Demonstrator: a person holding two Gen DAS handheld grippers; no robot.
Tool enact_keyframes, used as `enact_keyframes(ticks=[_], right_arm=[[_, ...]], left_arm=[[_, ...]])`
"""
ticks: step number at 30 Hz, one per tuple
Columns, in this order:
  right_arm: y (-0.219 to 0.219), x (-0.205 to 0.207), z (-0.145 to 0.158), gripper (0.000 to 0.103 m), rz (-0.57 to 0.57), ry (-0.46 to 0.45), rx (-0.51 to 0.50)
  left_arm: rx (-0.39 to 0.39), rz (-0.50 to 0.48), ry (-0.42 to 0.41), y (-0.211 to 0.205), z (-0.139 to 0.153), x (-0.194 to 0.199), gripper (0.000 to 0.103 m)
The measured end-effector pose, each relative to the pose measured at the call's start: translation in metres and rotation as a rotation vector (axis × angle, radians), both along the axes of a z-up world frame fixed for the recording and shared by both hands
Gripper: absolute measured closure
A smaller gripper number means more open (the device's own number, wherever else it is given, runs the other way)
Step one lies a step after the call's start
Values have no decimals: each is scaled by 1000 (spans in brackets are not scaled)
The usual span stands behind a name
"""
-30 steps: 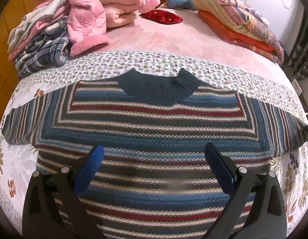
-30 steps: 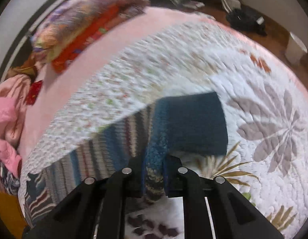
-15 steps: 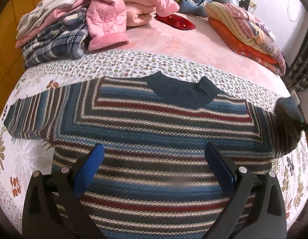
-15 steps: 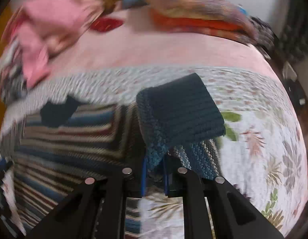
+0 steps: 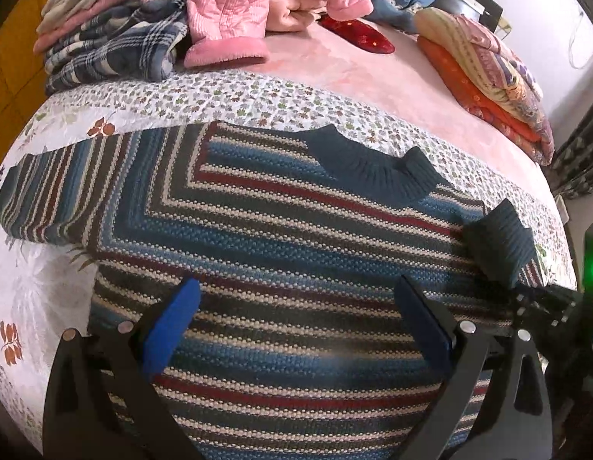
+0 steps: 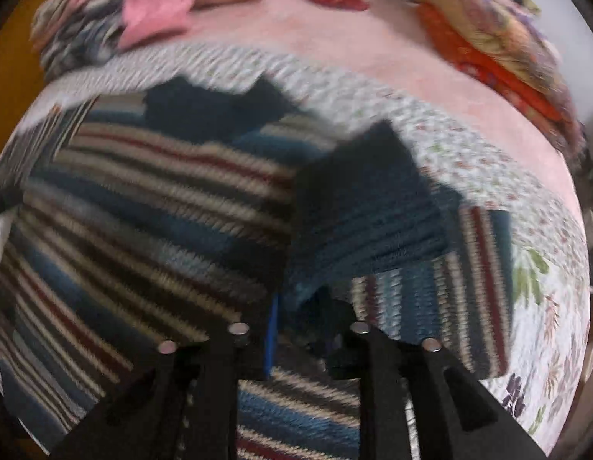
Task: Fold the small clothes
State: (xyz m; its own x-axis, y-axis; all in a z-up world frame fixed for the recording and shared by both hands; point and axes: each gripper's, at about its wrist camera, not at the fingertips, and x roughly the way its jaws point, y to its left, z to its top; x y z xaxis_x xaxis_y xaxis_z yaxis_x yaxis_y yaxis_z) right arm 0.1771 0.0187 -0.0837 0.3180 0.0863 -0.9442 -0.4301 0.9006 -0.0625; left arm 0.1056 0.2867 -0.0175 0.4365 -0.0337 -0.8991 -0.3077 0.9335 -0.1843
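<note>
A striped knit sweater [image 5: 296, 253] lies flat on the floral quilt [image 5: 227, 96] that covers the near part of the bed, its dark teal collar [image 5: 373, 168] toward the far edge of the quilt. On the left, 1 sleeve [image 5: 58, 195] stretches out toward the left edge of the bed, lying flat on the quilt. The left gripper [image 5: 296, 326] hangs over the lower body of the sweater with its jaws spread wide and nothing between them; its blue pads [image 5: 170, 326] sit above the stripes, and whether they touch the knit cannot be told. Further right, the other sleeve is folded in over the sweater's right shoulder, and its dark ribbed cuff [image 6: 365, 207] stands up from the right gripper [image 6: 296, 326], whose jaws are clamped tight on the sleeve fabric just below the cuff. The right wrist view is blurred, so finer detail there is unclear. In the left wrist view the same cuff [image 5: 499, 245] shows at the sweater's right side.

Along the far side of the bed, on a pink blanket [image 5: 353, 76], sit a heap of clothes [image 5: 150, 23] at the left corner, a red item [image 5: 357, 34] near the middle, and a stack of folded bedding [image 5: 484, 76] at the right.
</note>
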Motion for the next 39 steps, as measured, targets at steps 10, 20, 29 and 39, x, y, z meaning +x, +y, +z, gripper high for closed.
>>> enact_keyframes(ticks=[10, 20, 29, 39], right_arm=[[-74, 0, 50, 52, -165, 55, 293], [-169, 16, 55, 52, -408, 35, 355], [-202, 16, 40, 52, -463, 33, 330], [-225, 16, 28, 52, -513, 40, 306]], left_arm=[[-89, -79, 51, -27, -13, 3, 3], [-226, -199, 197, -107, -52, 38, 4], [-207, -223, 280, -164, -77, 62, 46], [-194, -296, 107, -184, -27, 60, 102]])
